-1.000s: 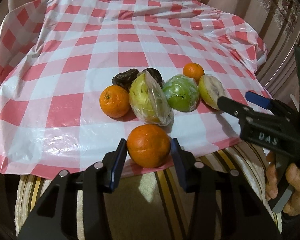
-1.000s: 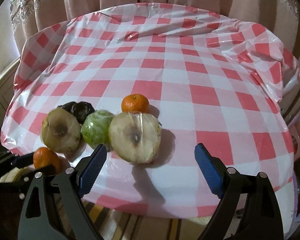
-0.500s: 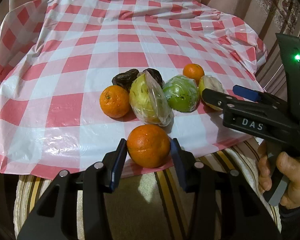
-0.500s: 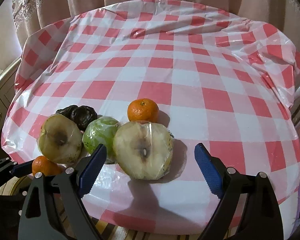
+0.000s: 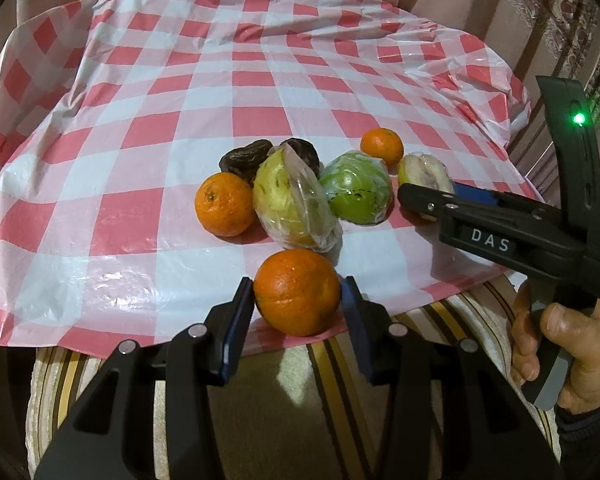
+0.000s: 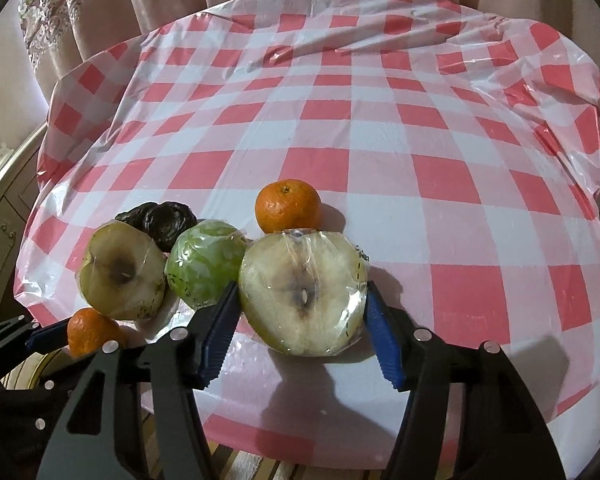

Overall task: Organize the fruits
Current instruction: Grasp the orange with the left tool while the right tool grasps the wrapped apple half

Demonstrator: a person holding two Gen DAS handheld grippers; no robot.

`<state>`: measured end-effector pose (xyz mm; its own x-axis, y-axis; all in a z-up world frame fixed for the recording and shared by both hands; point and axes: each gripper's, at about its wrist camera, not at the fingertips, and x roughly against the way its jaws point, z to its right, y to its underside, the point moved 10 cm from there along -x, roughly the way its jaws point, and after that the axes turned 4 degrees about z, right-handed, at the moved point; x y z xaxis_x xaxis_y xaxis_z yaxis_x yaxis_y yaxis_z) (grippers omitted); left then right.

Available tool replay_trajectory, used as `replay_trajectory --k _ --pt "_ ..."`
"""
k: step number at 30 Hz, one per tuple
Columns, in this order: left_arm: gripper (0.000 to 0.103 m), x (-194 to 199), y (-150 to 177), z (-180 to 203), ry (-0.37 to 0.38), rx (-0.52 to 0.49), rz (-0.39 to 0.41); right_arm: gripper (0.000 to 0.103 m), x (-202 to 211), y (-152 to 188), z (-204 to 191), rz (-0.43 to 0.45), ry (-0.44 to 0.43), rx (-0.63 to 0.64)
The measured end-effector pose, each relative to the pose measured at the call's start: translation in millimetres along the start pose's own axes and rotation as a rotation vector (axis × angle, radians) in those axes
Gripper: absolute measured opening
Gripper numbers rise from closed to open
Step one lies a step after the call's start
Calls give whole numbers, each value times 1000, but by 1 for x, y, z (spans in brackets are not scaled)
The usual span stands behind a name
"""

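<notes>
My left gripper (image 5: 298, 300) sits low and level, its blue-padded fingers (image 5: 236, 320) closed in with both pads pressed on a load. My right gripper (image 6: 300, 300) reaches forward, its fingers (image 6: 382, 340) likewise drawn in tight on their load. My right hand (image 5: 568, 356) wraps the handle, fingers curled round it.

Right gripper closes in on the wrapped apple half

The right gripper (image 6: 302, 312), wide open and short of the fruit a second ago, now brackets the plastic-wrapped, browned apple half (image 6: 304, 294), its blue pads (image 6: 218, 340) touching both sides.
</notes>
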<state>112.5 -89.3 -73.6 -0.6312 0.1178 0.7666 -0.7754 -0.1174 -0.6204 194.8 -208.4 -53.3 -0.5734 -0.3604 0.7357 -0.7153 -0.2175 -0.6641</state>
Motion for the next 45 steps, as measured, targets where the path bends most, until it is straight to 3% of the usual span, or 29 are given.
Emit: replay_trajectory --k 15,33,45 --pt "45 6 0 7 12 -8 17 60 23 15 8 16 69 38" --pt "44 17 -6 18 42 -32 43 60 56 24 22 53 66 7" --pt "44 21 -12 53 84 -104 47 60 78 32 45 71 81 -37"
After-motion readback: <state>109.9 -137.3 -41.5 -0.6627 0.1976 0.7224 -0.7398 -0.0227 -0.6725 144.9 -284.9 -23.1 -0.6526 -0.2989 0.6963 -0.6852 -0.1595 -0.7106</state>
